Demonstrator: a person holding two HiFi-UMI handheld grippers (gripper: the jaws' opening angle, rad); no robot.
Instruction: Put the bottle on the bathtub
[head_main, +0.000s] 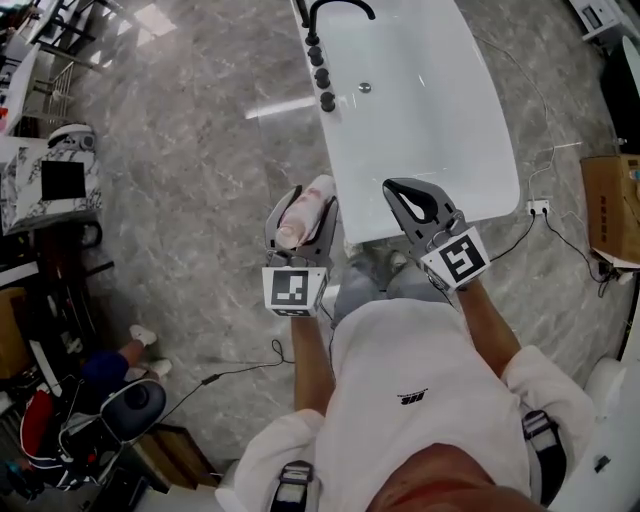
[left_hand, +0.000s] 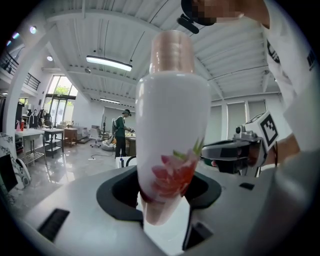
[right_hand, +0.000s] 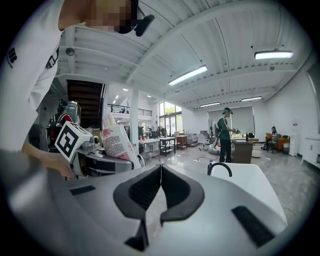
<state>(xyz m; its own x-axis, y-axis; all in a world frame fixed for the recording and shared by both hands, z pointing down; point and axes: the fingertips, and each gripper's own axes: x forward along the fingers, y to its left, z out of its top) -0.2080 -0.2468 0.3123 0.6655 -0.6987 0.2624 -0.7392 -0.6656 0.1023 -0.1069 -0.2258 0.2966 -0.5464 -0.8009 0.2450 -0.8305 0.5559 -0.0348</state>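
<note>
A person in a white top stands at the near end of a white bathtub (head_main: 485, 150) with a gripper in each hand. The left gripper (head_main: 300, 205) is clamped on the bottle (head_main: 306, 208), its jaws pressed against the white body from either side. The right gripper (head_main: 418, 196) carries nothing, and its two dark pads meet along one line. The bottle rises from between the left jaws at a tilt, its long axis leaning back toward the holder. The coppery cap is at the upper end and the tapered end sits down in the grip. From the left gripper, the tub's rim lies ahead and off to the right, near the jaw tips but not yet under them. The black faucet (head_main: 335, 10) and a row of dark knobs are well beyond, at the far end. The right gripper is just beside the left one and sits more squarely before the tub's end, so it is the nearer of the two. The loaded left one is still the tool that has to carry the bottle forward and rightward over the rim. A red flower with green leaves is printed on one face of the bottle. The opposite face bears a block of small print that is too fine to read, as is the dark mark on the person's top.
</note>
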